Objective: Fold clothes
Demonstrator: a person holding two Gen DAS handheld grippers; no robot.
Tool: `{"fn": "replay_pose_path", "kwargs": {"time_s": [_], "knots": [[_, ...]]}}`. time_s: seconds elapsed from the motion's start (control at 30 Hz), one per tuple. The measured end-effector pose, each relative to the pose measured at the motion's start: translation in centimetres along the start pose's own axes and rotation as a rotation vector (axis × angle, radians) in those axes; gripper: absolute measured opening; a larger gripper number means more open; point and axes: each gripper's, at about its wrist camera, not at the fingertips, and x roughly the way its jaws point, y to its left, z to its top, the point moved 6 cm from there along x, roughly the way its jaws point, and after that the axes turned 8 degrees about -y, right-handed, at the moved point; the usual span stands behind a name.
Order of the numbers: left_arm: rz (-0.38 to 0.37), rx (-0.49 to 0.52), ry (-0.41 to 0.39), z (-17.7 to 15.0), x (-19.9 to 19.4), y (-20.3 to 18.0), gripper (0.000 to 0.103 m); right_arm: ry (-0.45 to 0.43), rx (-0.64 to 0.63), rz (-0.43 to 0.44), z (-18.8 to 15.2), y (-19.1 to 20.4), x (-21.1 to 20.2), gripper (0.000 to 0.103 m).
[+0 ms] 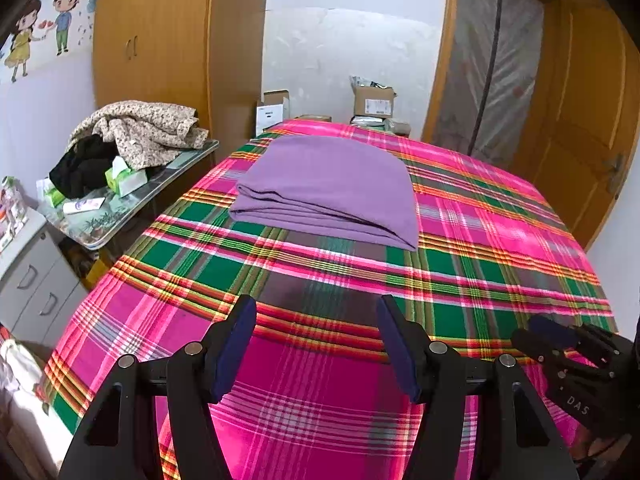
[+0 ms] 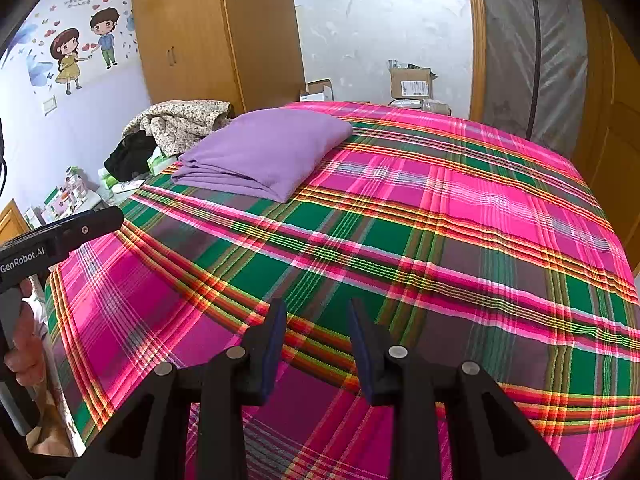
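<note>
Purple garment folded on the bed; both grippers empty and clear of it.

The purple cloth (image 1: pixel 328 184) lies as a neat stacked rectangle on the far part of the plaid bedspread (image 1: pixel 480 240), layered edges toward the cameras; by its look the folding of this piece is complete, and no other item lies on the bed. The left gripper (image 1: pixel 316 344) is held above the near bedspread with jaws spread wide, gripping nothing; the right gripper (image 2: pixel 318 346) is likewise parted and empty, well apart from the cloth. Possible remaining work: a heap of floral fabric (image 1: pixel 148 128) and a black garment (image 1: pixel 80 168) sit unfolded on the side table (image 1: pixel 132 204), among tissue packs. Nothing obstructs the way across the bed. Wardrobe (image 1: pixel 160 40) and cardboard boxes (image 1: pixel 374 102) stand beyond, out of the working area.
</note>
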Motion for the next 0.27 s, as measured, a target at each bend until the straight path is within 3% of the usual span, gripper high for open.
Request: {"fn": "replay_pose_path", "kwargs": {"time_s": [0.27], "knots": [[0.008,0.002,-0.018,0.19,-0.07,0.09,0.064,0.004,0.004,0.0,0.0,-0.06,0.04,0.032]]}}
